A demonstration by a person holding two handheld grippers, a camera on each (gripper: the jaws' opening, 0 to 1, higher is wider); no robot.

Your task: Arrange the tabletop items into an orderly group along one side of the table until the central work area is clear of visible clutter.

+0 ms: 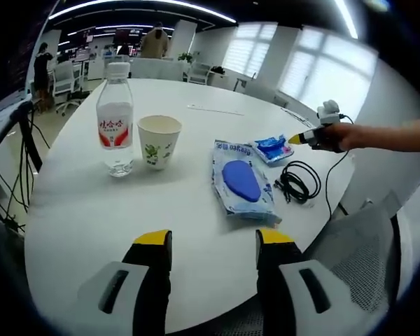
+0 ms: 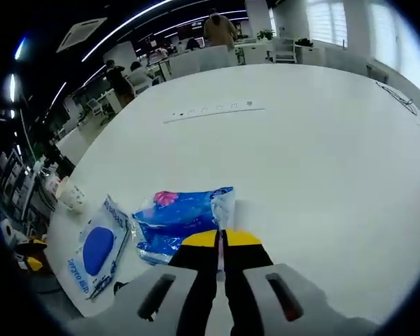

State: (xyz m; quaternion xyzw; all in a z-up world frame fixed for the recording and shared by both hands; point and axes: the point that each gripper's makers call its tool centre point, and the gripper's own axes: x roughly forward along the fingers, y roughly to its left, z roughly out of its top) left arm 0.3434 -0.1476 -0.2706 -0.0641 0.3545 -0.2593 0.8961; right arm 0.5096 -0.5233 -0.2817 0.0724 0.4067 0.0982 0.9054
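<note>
I am holding my right gripper (image 2: 221, 241) with its jaws pressed together on the near edge of the small blue packet (image 2: 175, 218); a thin sliver of its wrapper is showing between the yellow tips, so I take it to be clamped on that edge. My left gripper (image 1: 213, 241) is hovering low over the near side of the white table (image 1: 91, 210) with its jaws standing well apart and nothing between them.

Taking the large wipes pack (image 1: 241, 182) as my landmark: the small blue packet is lying just beyond its far right corner, touching or nearly so. The coiled black cable (image 1: 294, 183) is lying just to its right. The paper cup (image 1: 159, 141) is standing upright to its left, and the water bottle (image 1: 115, 119) is standing just left of the cup.

I am judging the small packet to be light, soft and crinkly, with a slick film that could slide out of a shallow pinch, so a deeper bite on the sealed edge looks safer. The wipes pack looks floppy and heavier; I would be taking it by a short edge. The cup looks thin-walled and easy to crush or tip; I cannot tell whether anything is in it. The bottle is capped, clear, and seems mostly full, so it will be the heavy one, best gripped around its body.
</note>
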